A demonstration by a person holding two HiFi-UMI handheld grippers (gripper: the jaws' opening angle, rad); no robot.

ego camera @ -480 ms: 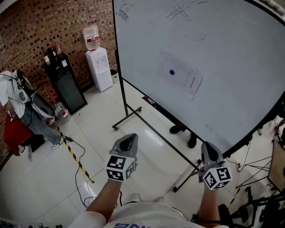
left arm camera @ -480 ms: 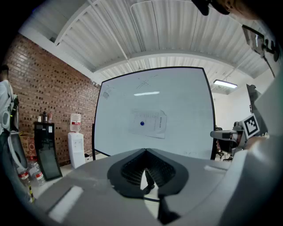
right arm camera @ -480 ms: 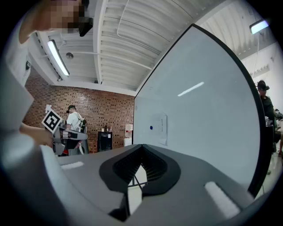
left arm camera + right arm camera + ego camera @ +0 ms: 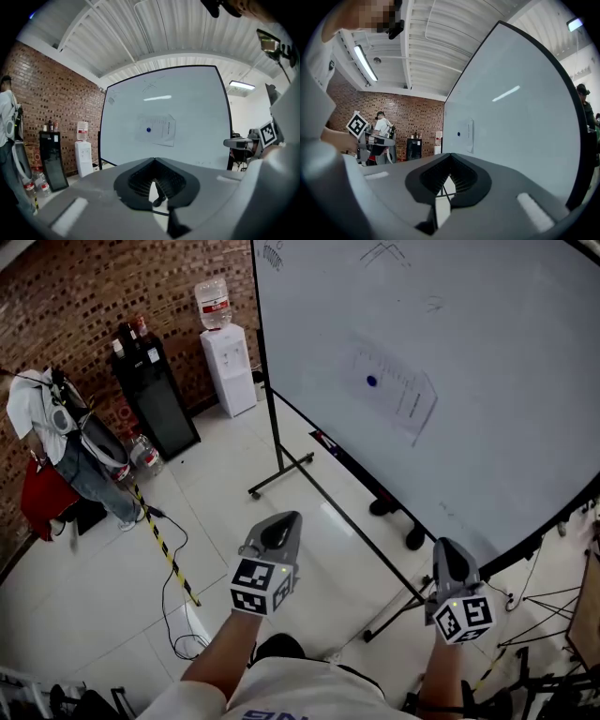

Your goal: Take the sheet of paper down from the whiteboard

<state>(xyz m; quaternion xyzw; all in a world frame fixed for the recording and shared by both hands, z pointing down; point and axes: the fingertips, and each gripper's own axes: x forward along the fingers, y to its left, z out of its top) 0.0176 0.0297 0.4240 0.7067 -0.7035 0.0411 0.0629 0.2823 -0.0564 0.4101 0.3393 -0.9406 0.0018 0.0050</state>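
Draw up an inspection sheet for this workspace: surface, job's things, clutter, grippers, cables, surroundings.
Surface: whiteboard on a floor stand, with faint marker scribbles near its top.
Job's things: sheet of paper still on the board, tilted, with a blue magnet on it.
Clutter: bottles on the tile floor.
Grippers: left gripper and right gripper both shut and empty, short of the board.
Cables: black cable trails on the floor beside a yellow-black strip.
Surroundings: brick wall, water dispenser, black cabinet, a standing person, and shoes behind the board.
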